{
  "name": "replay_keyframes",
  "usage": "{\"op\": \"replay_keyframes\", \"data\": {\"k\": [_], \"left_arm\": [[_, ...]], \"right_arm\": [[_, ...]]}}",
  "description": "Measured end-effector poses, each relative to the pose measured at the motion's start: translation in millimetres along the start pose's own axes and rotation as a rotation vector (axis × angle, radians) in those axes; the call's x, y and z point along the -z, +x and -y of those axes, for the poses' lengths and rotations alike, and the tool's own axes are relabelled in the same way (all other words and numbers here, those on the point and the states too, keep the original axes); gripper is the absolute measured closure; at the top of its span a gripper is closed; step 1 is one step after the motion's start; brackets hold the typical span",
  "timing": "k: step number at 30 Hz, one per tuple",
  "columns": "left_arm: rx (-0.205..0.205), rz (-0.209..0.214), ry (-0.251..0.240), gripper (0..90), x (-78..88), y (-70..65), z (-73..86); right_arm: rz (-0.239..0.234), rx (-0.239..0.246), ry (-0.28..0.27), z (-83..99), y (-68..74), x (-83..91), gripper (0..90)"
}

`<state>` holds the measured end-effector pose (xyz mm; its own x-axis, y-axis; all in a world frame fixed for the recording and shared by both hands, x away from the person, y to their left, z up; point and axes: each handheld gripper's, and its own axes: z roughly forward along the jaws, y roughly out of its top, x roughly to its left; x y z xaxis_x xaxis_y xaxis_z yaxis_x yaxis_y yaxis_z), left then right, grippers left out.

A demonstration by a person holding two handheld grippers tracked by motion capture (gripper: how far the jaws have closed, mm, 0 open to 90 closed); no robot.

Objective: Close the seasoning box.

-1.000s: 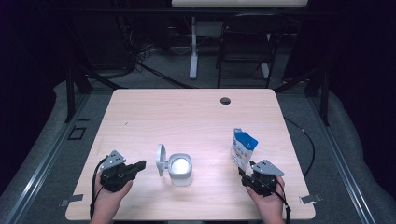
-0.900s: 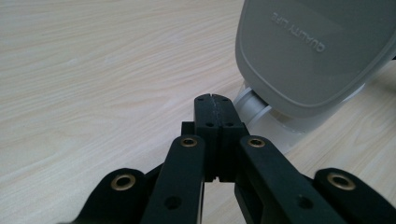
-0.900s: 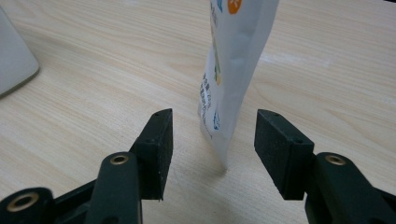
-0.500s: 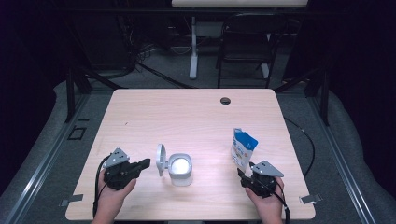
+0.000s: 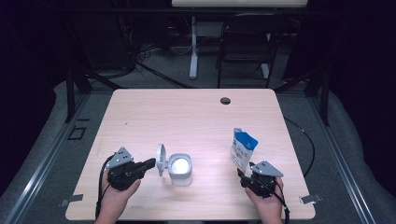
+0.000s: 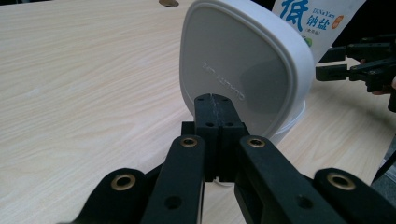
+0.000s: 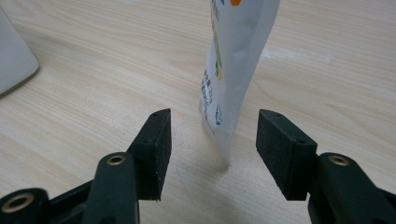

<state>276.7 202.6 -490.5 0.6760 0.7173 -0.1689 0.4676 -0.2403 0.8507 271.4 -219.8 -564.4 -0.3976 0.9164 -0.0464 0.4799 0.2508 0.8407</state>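
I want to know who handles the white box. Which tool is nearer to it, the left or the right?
Left. The left tool is shut, its tips right at the raised lid of the white box. The right tool is open, farther off, by the blue and white bag.

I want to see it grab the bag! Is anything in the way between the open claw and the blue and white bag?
No. The right claw is open, and the upright blue and white paper bag stands just beyond its pads, with bare wooden table around it.
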Motion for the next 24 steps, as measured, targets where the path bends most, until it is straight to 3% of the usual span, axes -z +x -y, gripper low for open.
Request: {"op": "replay_keyframes", "data": {"k": [15, 24], "left_arm": [[-0.029, 0.029, 0.005, 90.0, -11.6, -17.5, -6.8], [-0.029, 0.022, 0.009, 90.0, -9.7, -15.9, -9.4]], "right_arm": [[-0.016, -0.01, -0.006, -0.5, 1.3, 0.5, 45.4], [-0.019, -0.015, -0.008, -0.6, 1.1, 0.9, 45.3]]}}
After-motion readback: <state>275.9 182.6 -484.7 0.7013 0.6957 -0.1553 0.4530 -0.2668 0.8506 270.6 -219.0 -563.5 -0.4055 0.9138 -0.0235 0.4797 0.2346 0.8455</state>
